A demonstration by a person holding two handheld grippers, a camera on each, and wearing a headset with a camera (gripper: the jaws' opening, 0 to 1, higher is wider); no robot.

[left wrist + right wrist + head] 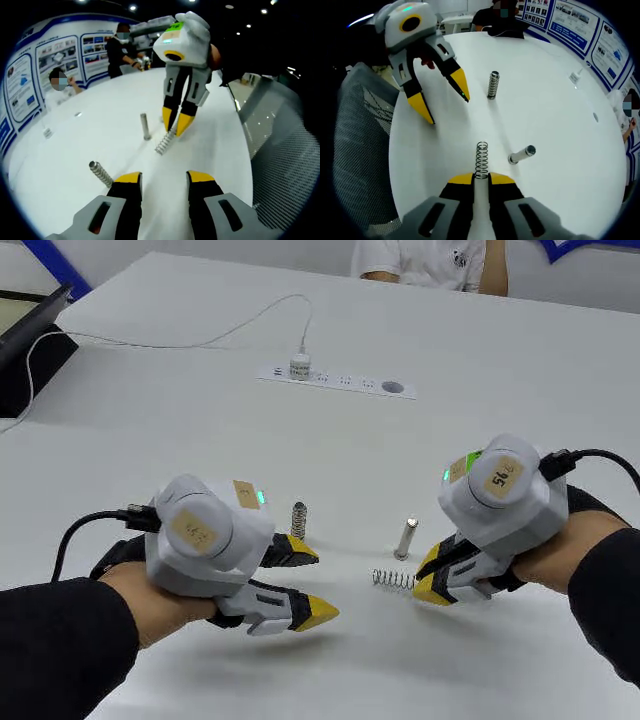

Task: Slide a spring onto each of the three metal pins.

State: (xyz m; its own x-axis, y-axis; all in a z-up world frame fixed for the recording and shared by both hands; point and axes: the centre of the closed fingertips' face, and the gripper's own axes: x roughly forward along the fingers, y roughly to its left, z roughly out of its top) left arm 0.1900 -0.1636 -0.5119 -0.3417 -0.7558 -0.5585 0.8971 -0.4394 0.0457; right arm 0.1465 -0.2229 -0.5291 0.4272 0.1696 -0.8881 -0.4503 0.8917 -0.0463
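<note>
— What is hard to see in the head view?
— The right end of the loose spring [393, 580] goes behind a yellow tip of the right tongs [428, 578], so the grip itself is not easy to read there. The spring lies flat on the tabletop [200, 440], toward the near edge, with its long axis from left to right. Just behind it the bare pin [406, 538] stands upright. The pin with a spring on it [298, 520] also stands upright, just behind the left tongs [318, 582].
— And the left gripper view?
— The left tongs are wide apart, with nothing between them. One jaw covers the foot of the pin with a spring on it.
— The right gripper view?
— The right tongs are narrow and pinch the near end of the loose spring. It points straight away from them, with the bare pin beside it.
</note>
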